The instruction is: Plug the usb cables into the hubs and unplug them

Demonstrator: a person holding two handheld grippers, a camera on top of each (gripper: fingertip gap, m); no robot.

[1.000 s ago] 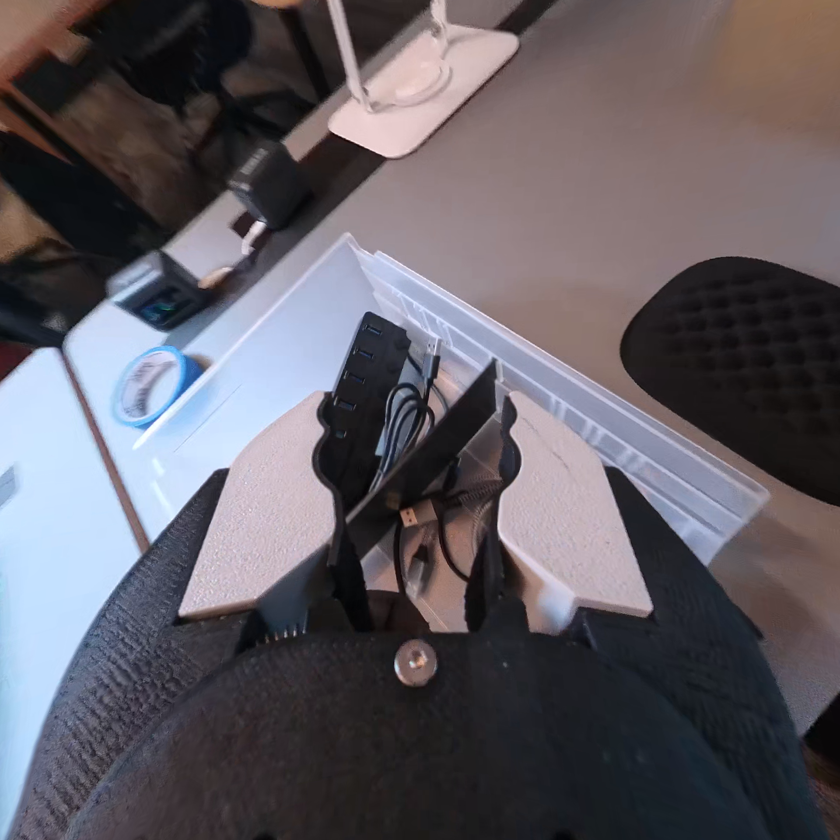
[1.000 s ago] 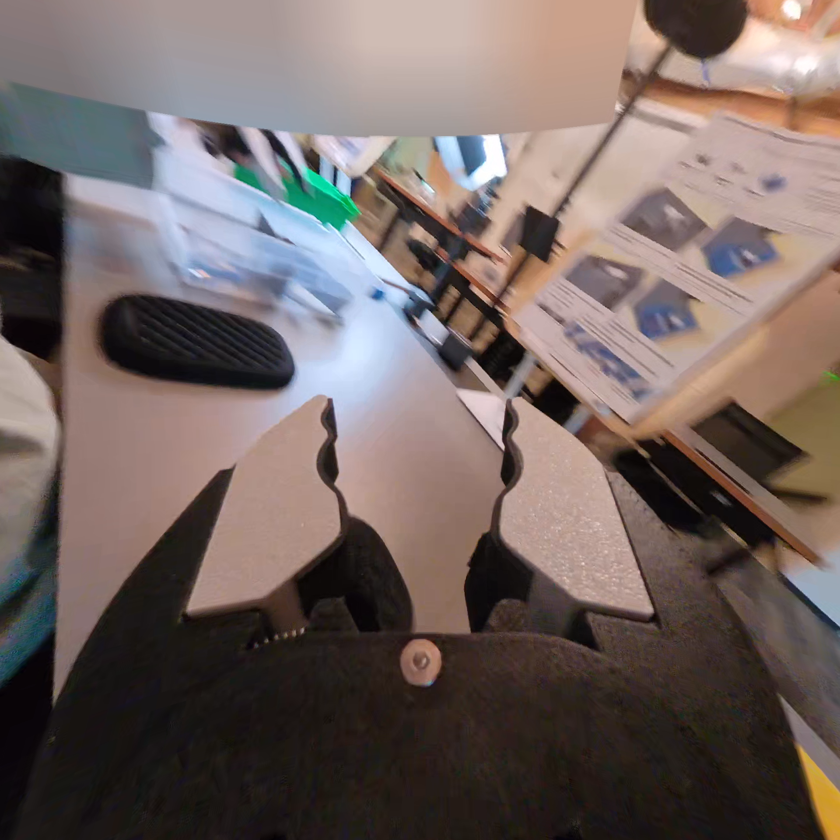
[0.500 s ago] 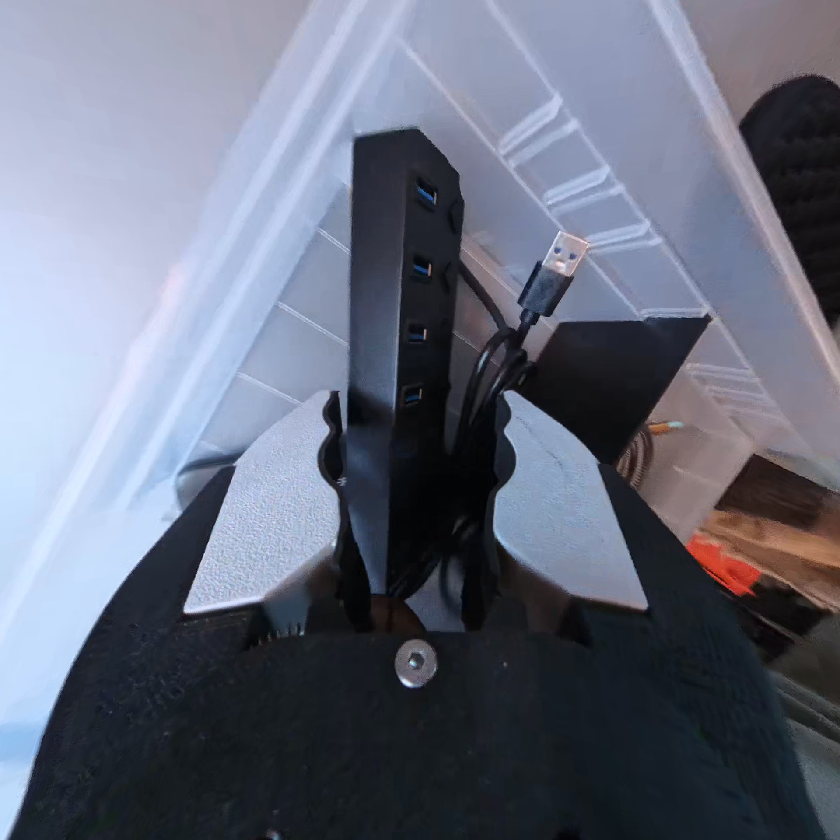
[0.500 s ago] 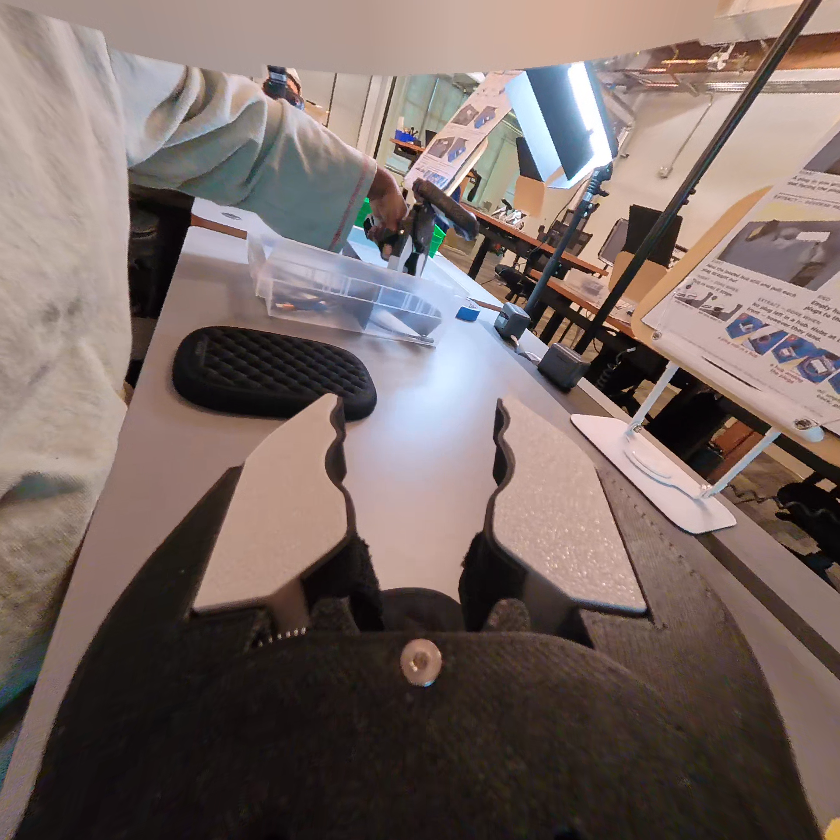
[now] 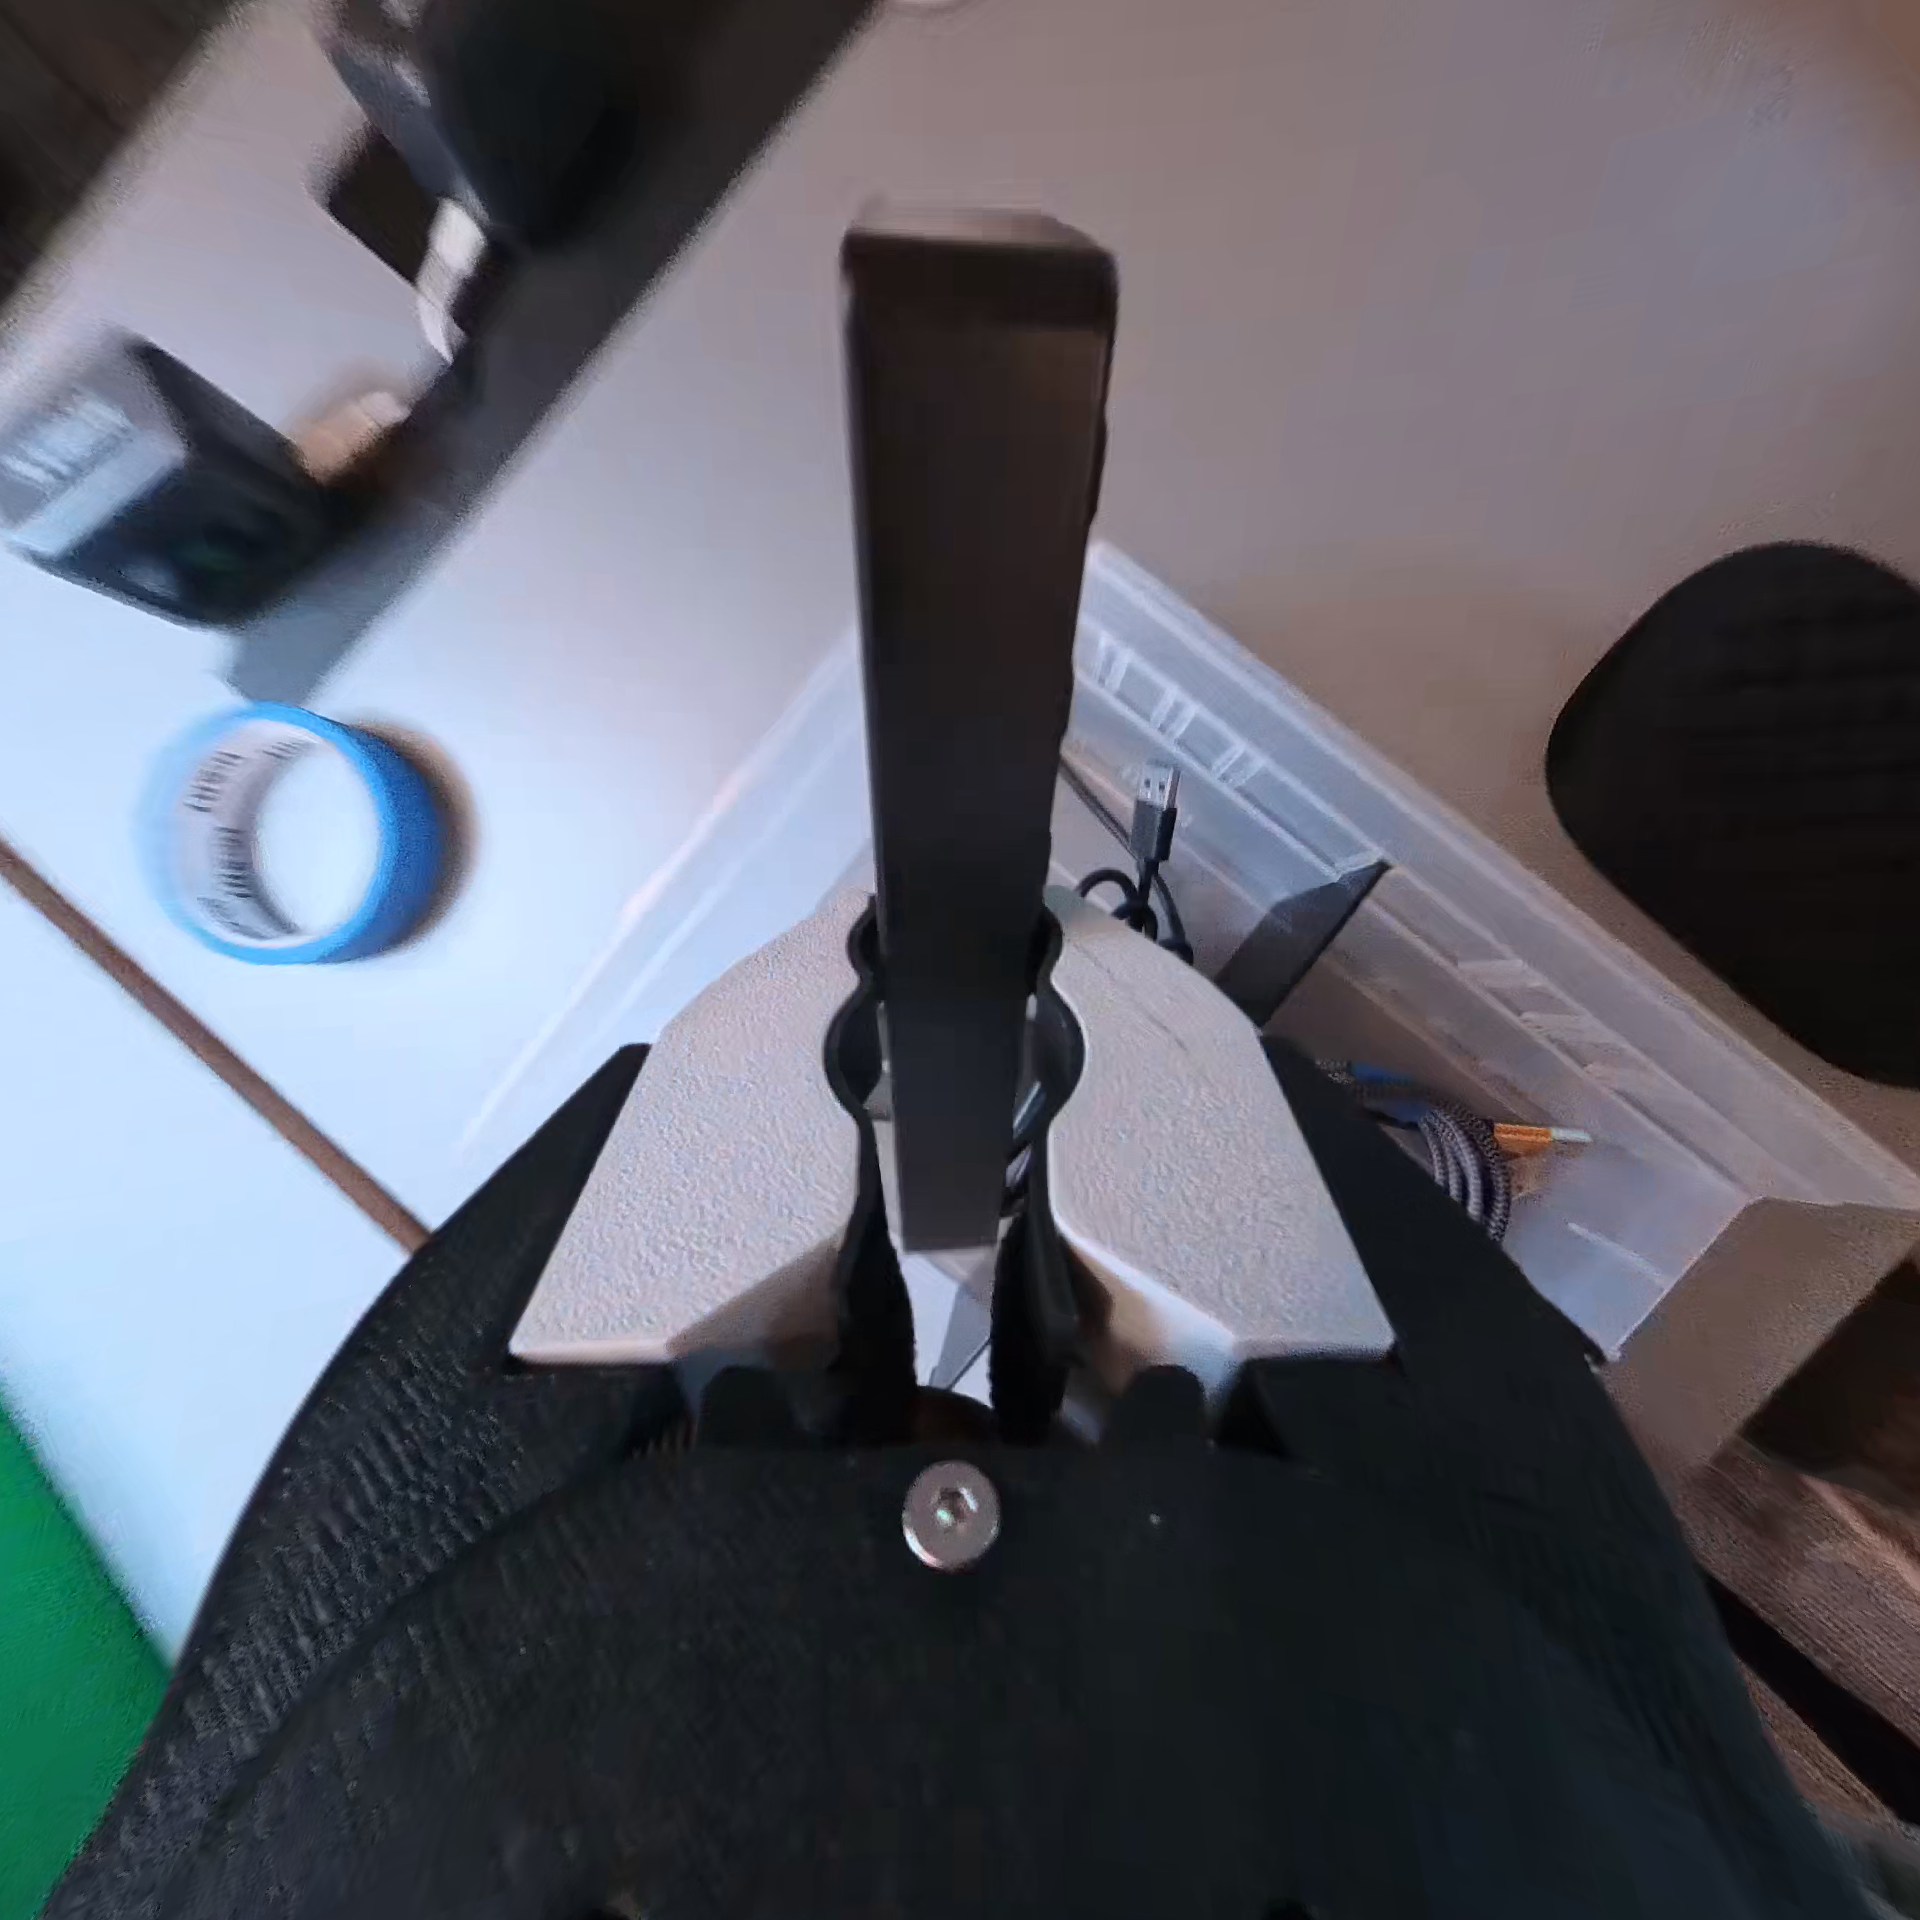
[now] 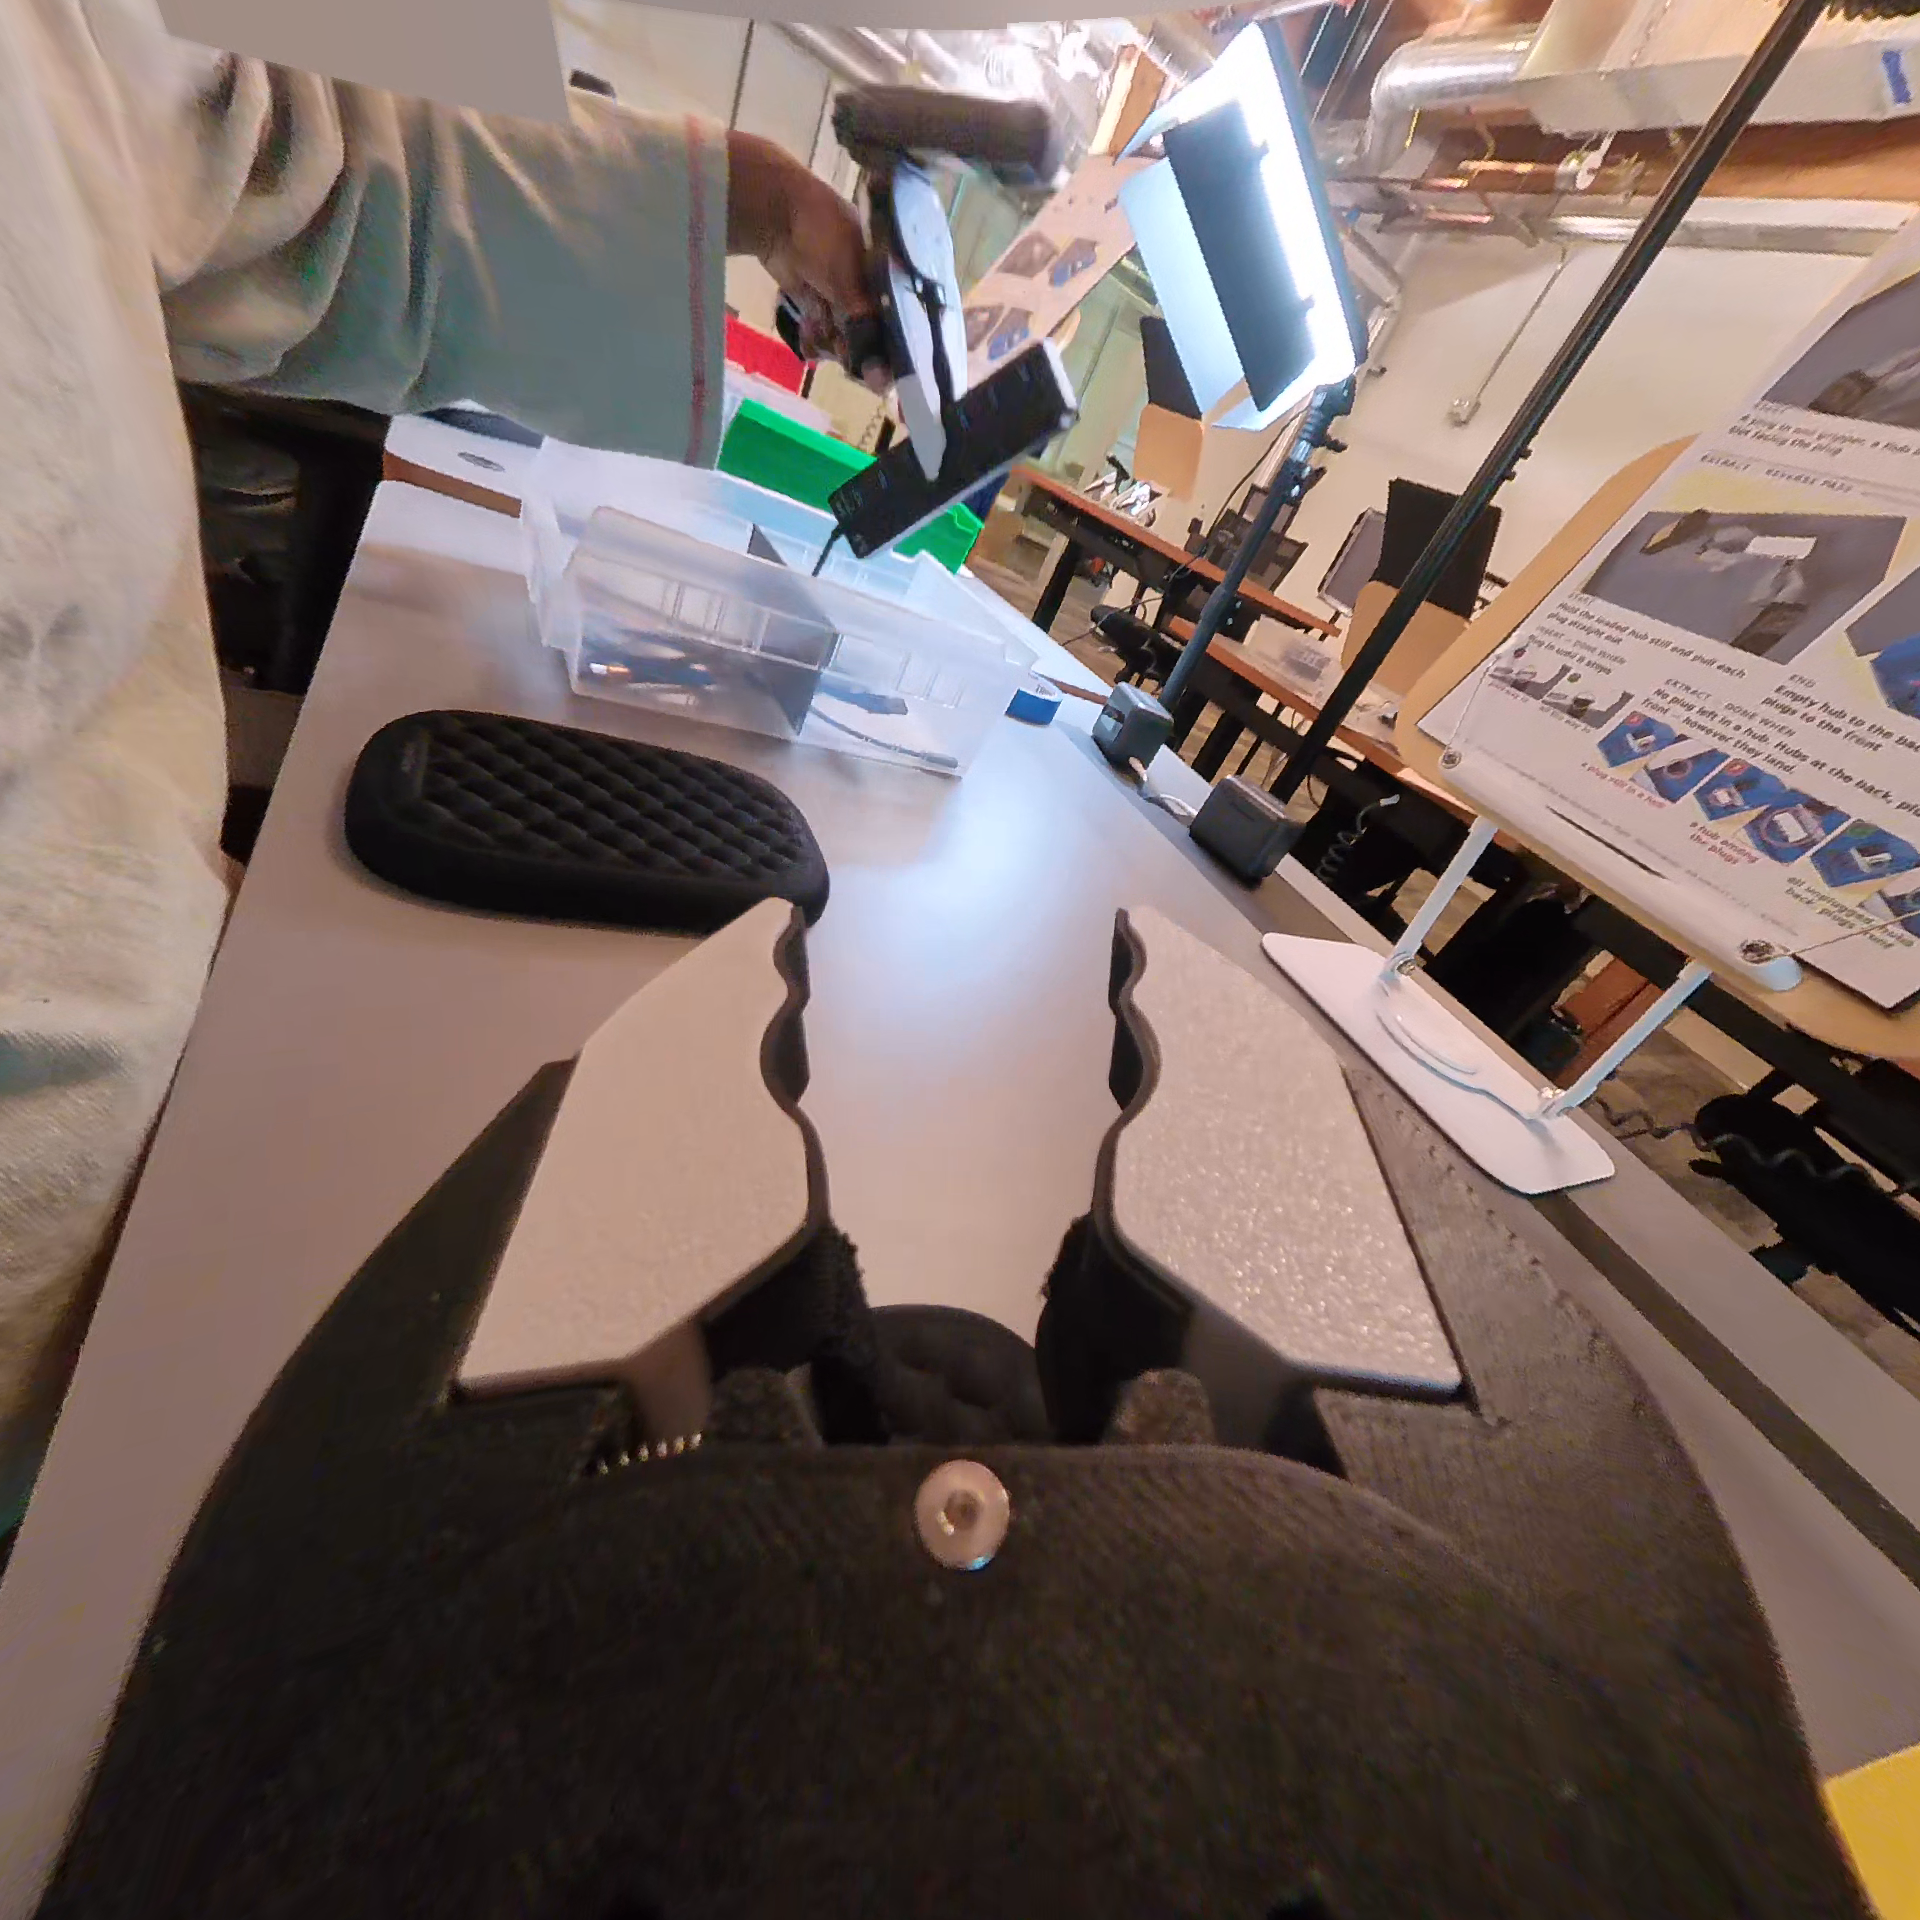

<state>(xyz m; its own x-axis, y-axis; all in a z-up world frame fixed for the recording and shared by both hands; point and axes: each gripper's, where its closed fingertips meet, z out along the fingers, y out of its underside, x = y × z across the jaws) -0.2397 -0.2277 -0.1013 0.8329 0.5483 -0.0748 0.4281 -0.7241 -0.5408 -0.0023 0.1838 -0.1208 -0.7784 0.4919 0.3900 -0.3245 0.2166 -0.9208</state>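
The hub [image 5: 971, 644] looks like smooth, matt black plastic, held between pale, grainy finger plates [image 5: 748, 1174] set in a rough, ridged black body with a shiny metal screw [image 5: 951, 1527]. The bin [image 6: 769, 634] is clear, glossy plastic; the pad [image 6: 582, 810] is black quilted cloth on a smooth, matt grey table [image 6: 966, 935]. One cable [image 5: 1455, 1153] has a braided sheath

Left gripper [image 5: 956, 997] is raised, jaws clamped on a black hub [image 5: 971, 644]. Right gripper [image 6: 956, 1029] sits low over the table [image 6: 935, 956], jaws spread apart, nothing between them.
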